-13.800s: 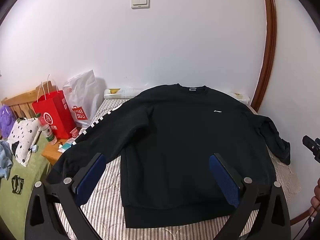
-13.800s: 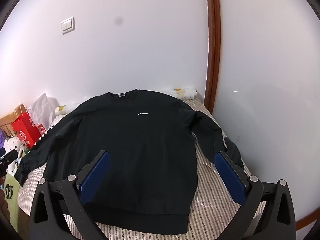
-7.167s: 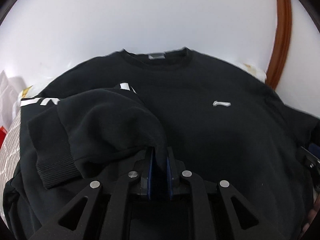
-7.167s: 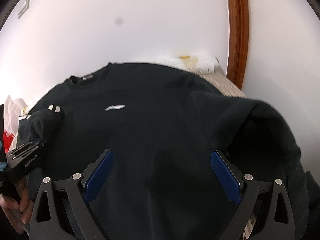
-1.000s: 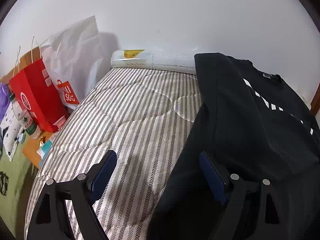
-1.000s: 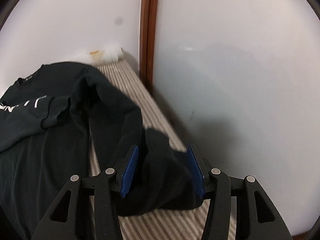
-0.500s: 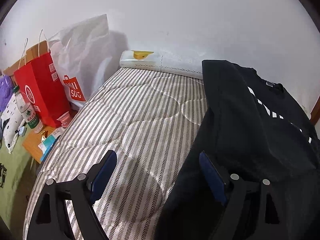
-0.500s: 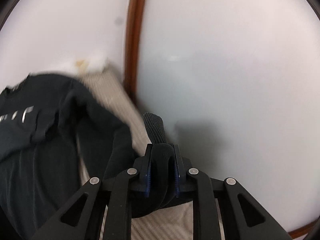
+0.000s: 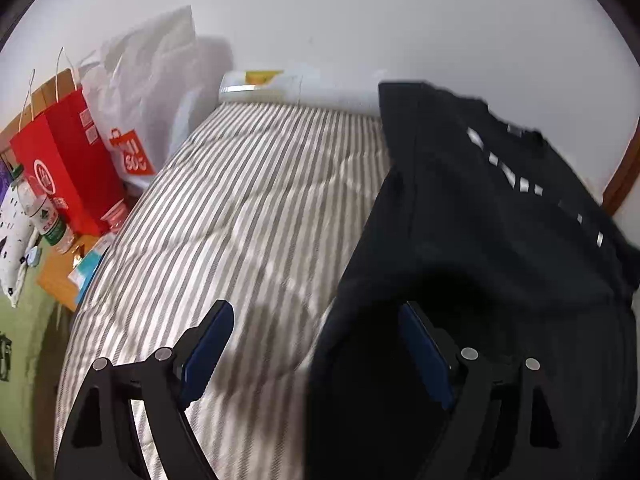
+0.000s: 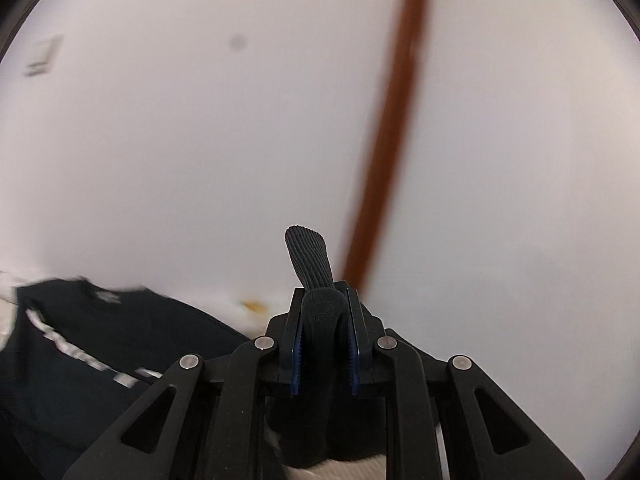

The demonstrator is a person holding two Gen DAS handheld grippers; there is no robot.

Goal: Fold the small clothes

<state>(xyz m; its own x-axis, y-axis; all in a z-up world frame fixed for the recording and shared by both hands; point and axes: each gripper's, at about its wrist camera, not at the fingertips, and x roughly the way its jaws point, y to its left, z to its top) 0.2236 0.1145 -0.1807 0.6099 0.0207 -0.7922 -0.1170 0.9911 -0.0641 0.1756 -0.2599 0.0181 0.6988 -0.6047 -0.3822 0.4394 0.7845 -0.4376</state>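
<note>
Right gripper [image 10: 323,346] | I am clamping the ribbed sleeve cuff [image 10: 310,258], lifted off the bed | left gripper [image 9: 316,346] | jaws standing apart over the black sweatshirt [image 9: 500,240] edge | sweatshirt lying on the striped mattress [image 9: 248,216], right side

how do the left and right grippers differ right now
The left gripper is open, its blue-padded fingers wide apart and gripping nothing; the right gripper is shut on the ribbed cuff of the black sweatshirt. The left hangs over the striped mattress; the right faces the white wall. Both share black frames.
</note>
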